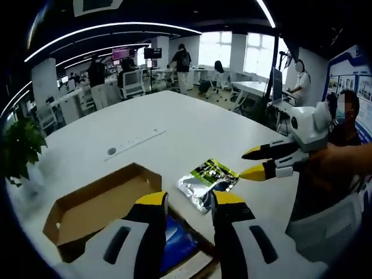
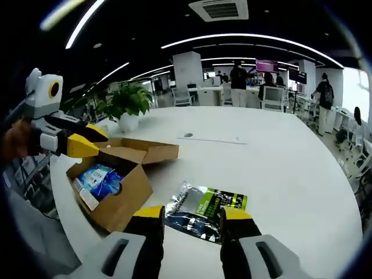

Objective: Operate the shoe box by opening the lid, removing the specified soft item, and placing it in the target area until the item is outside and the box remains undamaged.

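Note:
An open brown cardboard shoe box [image 1: 96, 204] lies on the white table [image 1: 192, 119], its lid folded back. A blue soft packet [image 1: 177, 239] rests inside it, partly hidden by my left gripper [image 1: 190, 200], which hovers open over the box's near end. A silver and green foil pouch [image 1: 208, 179] lies flat on the table beside the box. My right gripper [image 1: 253, 163] comes in from the right, open and empty, just above the pouch. In the right gripper view, the pouch [image 2: 209, 203] sits just beyond my open right gripper [image 2: 193, 213], with the box [image 2: 119, 189], blue packet [image 2: 99, 177] and left gripper [image 2: 90, 140] to its left.
A white power strip [image 1: 136, 141] lies further along the table. A potted plant [image 2: 125, 102] stands at the table's end beyond the box. Several people stand among desks and chairs in the background. A seated person [image 1: 346, 125] is close behind my right gripper.

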Action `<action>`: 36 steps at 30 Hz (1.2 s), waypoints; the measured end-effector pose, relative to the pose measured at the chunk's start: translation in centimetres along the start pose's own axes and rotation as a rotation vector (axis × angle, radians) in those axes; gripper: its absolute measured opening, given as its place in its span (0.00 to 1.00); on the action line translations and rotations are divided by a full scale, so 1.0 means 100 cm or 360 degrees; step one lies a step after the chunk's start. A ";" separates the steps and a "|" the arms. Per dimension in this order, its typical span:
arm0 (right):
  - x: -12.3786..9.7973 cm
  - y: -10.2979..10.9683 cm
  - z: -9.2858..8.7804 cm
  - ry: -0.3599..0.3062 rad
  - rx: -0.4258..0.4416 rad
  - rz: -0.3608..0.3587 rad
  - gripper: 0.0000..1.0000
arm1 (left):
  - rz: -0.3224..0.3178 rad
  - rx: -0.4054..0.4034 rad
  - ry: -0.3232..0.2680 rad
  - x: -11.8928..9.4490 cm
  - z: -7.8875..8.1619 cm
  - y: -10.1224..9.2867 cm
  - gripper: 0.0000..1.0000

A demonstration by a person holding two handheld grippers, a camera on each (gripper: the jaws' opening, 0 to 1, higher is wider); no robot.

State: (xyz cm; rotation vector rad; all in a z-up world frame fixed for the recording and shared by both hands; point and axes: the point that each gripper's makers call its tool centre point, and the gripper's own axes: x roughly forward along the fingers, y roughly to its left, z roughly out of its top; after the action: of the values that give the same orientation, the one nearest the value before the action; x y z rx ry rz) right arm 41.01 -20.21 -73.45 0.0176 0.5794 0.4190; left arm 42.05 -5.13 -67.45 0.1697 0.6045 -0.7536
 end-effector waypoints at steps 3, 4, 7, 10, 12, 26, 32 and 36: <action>-0.004 0.012 0.006 -0.0016 -0.0005 0.0022 0.36 | 0.0028 -0.0011 -0.0029 -0.020 -0.002 0.014 0.33; -0.005 0.018 0.009 -0.0019 -0.0017 0.0029 0.36 | 0.0032 -0.0013 -0.0030 -0.026 -0.004 0.017 0.33; -0.009 0.028 0.017 -0.0030 -0.0021 0.0033 0.36 | 0.0052 -0.0017 -0.0033 -0.043 -0.009 0.028 0.35; -0.014 0.037 0.025 -0.0054 -0.0001 0.0037 0.35 | 0.0094 -0.0002 -0.0062 -0.062 -0.014 0.046 0.38; -0.015 0.047 0.032 -0.0071 -0.0004 0.0059 0.35 | 0.0124 -0.0005 -0.0078 -0.075 -0.017 0.056 0.40; -0.005 0.123 0.042 -0.0074 -0.0040 0.0222 0.30 | 0.0260 -0.0059 -0.0088 -0.131 -0.063 0.101 0.45; 0.013 0.156 0.032 -0.0031 -0.0029 0.0355 0.27 | 0.0319 -0.0091 -0.0072 -0.138 -0.081 0.113 0.48; 0.027 0.177 0.024 0.0025 -0.0096 0.0444 0.26 | 0.0352 -0.0083 -0.0047 -0.143 -0.095 0.120 0.50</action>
State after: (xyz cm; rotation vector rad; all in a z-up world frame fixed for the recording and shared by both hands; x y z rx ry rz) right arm 37.62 -2.69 -70.55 0.0379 0.5817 0.7082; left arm 37.84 15.38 -67.85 0.1738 0.5660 -0.5254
